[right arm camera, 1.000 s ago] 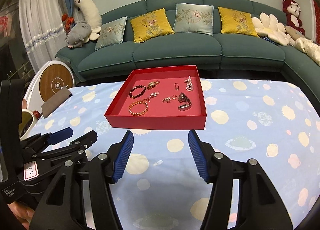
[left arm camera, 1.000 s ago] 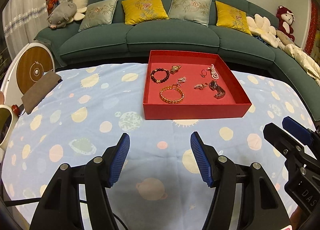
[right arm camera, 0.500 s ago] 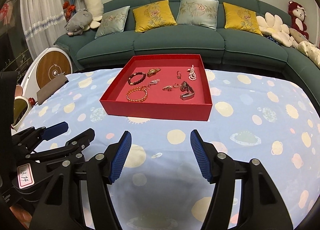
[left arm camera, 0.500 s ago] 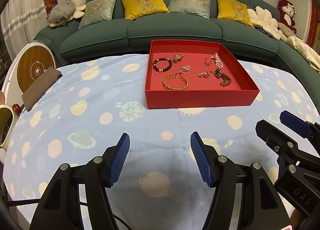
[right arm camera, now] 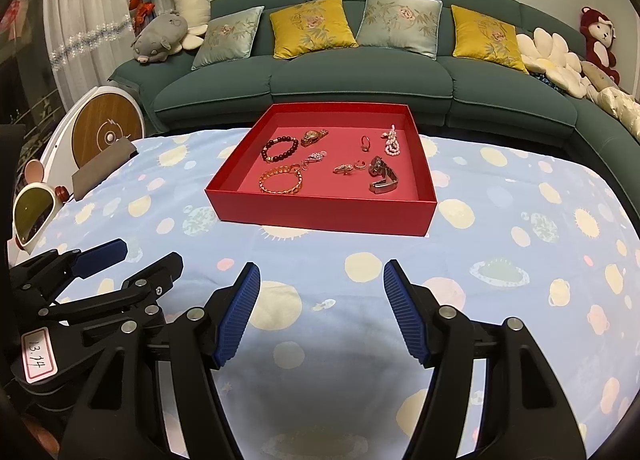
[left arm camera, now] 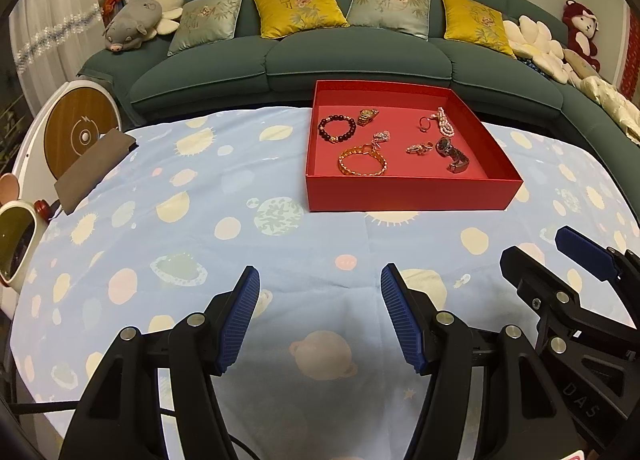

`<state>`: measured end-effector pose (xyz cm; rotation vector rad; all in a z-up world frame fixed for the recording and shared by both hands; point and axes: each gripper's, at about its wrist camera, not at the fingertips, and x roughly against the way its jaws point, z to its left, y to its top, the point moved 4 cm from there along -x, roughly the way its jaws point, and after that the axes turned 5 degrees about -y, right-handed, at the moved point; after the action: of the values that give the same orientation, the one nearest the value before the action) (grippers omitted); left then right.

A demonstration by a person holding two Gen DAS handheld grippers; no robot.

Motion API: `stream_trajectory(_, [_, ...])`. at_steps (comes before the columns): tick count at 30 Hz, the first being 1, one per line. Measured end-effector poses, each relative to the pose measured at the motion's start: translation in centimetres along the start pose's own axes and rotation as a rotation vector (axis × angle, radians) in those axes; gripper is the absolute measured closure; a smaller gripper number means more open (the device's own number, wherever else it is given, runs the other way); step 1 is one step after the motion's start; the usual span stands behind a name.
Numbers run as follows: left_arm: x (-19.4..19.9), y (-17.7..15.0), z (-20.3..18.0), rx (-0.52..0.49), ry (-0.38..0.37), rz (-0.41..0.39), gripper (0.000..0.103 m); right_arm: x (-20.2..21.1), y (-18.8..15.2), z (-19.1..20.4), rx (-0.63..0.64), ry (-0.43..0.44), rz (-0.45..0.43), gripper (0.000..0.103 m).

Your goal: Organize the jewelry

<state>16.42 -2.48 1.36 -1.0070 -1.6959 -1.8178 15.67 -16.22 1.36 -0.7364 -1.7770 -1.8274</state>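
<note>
While the left gripper (left arm camera: 320, 300) hovers over the planet-print cloth (left arm camera: 200, 228) with jaws apart and nothing between them, the right gripper (right arm camera: 322, 300) is opening, its pads bare too. Just beyond both sits the red tray (right arm camera: 320, 210). Inside: a dark bead bracelet (right arm camera: 280, 149) and gold chain bracelet (right arm camera: 281, 181) at left, a pearl strand (right arm camera: 391, 143) and dark watch (right arm camera: 382, 176) at right.
</note>
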Motion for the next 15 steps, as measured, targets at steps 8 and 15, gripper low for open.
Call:
stream_trajectory(8, [2.4, -0.7, 0.0, -0.029, 0.035, -0.037, 0.037, 1.9, -0.3, 0.3, 0.015, 0.016, -0.029, 0.038])
stream_trajectory(15, [1.9, -1.7, 0.2, -0.004, 0.055, -0.017, 0.037, 1.9, -0.7, 0.5, 0.013, 0.001, -0.027, 0.038])
